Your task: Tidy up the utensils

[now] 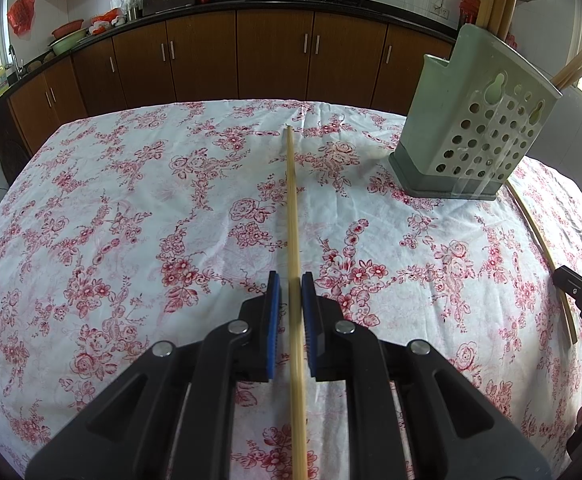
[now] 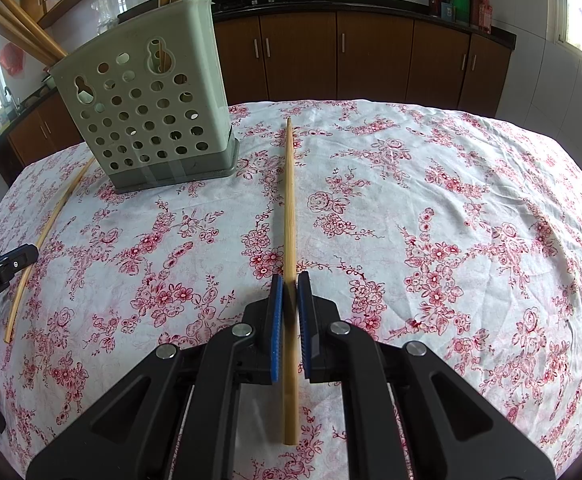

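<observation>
Midway through the tidy-up, a floral-clothed table (image 1: 131, 200) carries a pale green holder (image 1: 471, 128) already stocked with several chopsticks, their tops leaning out above its rim. Each claw has a single chopstick lying lengthwise between its blue pads. The left claw (image 1: 291, 280) stands narrowly apart around its chopstick (image 1: 293, 216), the right-hand pad touching and a thin gap showing on the other side, so whether it grips is hard to say. The right claw (image 2: 290, 280) is pressed on its own chopstick (image 2: 289, 200), whose butt end shows below the pads. One loose chopstick (image 2: 47, 232) lies on the cloth between the two claws, in front of the holder's base.

The step in hand appears to be the carry to the holder. Next, each stick likely needs tipping upright and lowering through the open top, clear of those leaning inside. Room is ample: cloth lies bare on either side, table edges well apart from both claws.
</observation>
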A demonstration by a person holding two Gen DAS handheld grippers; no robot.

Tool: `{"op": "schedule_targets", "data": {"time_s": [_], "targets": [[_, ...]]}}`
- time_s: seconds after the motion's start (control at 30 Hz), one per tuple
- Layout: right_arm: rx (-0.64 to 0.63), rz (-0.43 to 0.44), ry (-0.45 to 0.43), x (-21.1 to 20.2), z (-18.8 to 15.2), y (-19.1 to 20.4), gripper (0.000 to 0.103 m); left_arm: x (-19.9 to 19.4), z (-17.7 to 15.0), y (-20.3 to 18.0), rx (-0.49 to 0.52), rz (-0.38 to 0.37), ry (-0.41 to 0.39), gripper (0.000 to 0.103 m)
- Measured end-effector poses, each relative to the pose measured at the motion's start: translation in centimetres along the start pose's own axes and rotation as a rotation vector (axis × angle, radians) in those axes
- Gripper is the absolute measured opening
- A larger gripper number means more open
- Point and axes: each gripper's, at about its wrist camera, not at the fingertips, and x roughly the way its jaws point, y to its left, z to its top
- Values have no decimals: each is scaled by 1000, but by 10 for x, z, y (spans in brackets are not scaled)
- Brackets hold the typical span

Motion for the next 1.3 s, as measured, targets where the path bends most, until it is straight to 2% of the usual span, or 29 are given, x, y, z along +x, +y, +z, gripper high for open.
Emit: {"op": "schedule_targets", "data": {"time_s": [0.23,0.47,0.57,0.67,0.8,1.03,1.3], "targets": [[0,0,0,0,0,0,9,-1,-1,1,1,-1,1,14],[7,11,0,-7,-7,-5,9,-18,-22,-3,65,21,6,14],[17,20,-2,-9,-8,-7,8,-22,-27,-6,83,25,5,8],[13,8,-16,-18,-10,-9,8,-30,-27,-8,94,33,5,8],[8,11,-134,-58,0,-15,8,-64,-19,-7,91,22,-85,8],[14,21,-309,-118,27,-21,8,-137,16,-19,83,-24,-287,8],[21,47,-395,-148,48,-18,8,-179,44,-25,84,-87,-370,8]]}}
